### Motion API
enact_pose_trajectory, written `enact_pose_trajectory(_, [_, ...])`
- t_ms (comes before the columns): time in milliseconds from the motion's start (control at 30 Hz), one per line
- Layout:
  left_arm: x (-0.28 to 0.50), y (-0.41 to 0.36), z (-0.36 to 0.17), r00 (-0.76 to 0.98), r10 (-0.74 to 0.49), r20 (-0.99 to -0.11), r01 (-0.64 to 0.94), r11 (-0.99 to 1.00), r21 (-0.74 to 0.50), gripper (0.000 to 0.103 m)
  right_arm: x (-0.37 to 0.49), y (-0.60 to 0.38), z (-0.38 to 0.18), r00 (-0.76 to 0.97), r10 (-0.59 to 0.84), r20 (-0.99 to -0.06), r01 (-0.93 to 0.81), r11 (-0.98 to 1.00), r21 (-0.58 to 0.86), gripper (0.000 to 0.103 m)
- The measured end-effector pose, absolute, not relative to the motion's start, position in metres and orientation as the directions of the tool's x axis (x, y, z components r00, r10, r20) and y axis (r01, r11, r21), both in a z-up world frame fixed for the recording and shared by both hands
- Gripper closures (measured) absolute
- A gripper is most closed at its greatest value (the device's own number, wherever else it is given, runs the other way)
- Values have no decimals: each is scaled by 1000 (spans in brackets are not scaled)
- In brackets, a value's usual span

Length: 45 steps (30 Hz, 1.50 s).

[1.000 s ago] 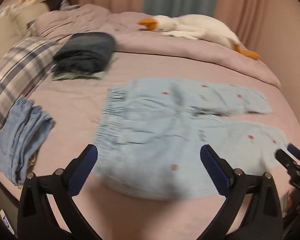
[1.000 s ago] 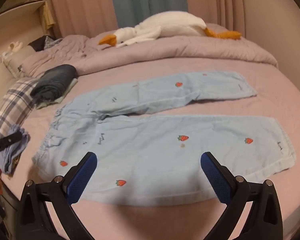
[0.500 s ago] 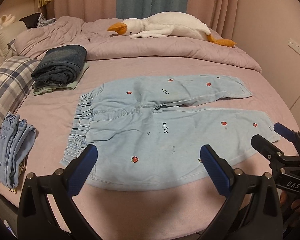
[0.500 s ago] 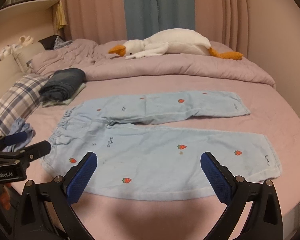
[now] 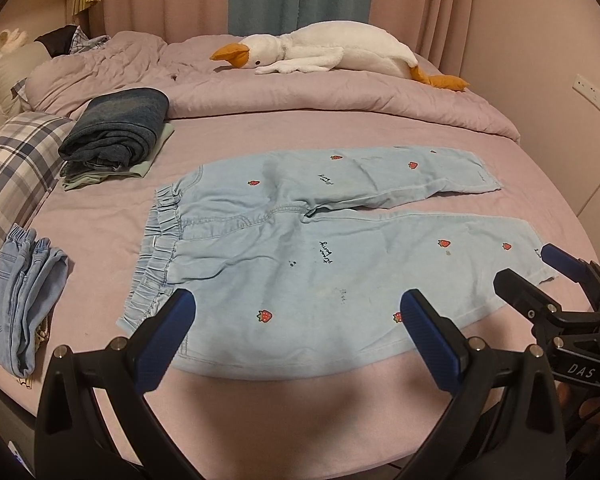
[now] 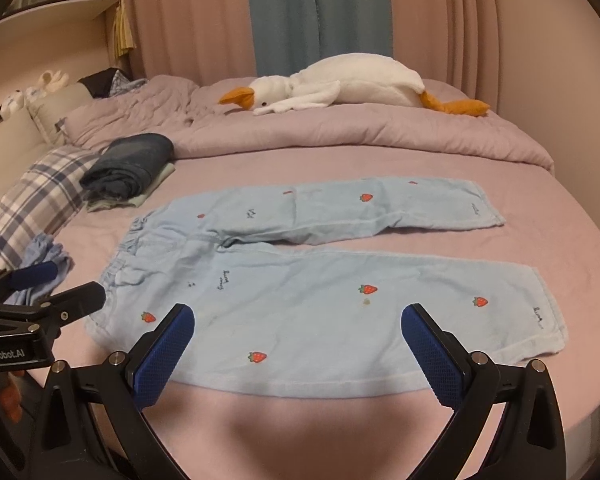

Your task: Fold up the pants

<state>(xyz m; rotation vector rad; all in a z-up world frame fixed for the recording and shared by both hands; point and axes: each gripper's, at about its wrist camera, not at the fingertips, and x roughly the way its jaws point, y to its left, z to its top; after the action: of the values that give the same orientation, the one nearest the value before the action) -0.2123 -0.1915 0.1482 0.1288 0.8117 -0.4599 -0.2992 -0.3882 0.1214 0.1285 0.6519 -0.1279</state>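
Light blue pants with strawberry prints (image 5: 308,248) lie spread flat on the pink bed, waistband to the left, both legs running right; they also show in the right wrist view (image 6: 320,280). My left gripper (image 5: 296,328) is open and empty, above the near edge of the pants by the waistband side. My right gripper (image 6: 298,340) is open and empty, above the near edge of the near leg. The right gripper shows in the left wrist view (image 5: 540,276) by the near leg's cuff. The left gripper shows in the right wrist view (image 6: 60,288) by the waistband.
A folded dark denim stack (image 5: 116,132) lies at the back left. Folded light jeans (image 5: 20,300) lie at the left edge. A plaid pillow (image 5: 12,168) is on the left. A plush goose (image 5: 332,52) lies on the rolled duvet (image 5: 340,96) behind.
Both wrist views have risen and pulled back from the pants. The left view swung right and steadied. The pants have not moved. Both grippers stayed open.
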Motion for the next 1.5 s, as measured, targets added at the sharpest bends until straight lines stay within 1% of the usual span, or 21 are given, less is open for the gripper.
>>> enact_pose_trajectory(1500, [-214, -196, 155, 592, -367, -718, 468, 882, -64, 0, -299, -389, 122, 787, -78, -612, 160, 984, 79, 0])
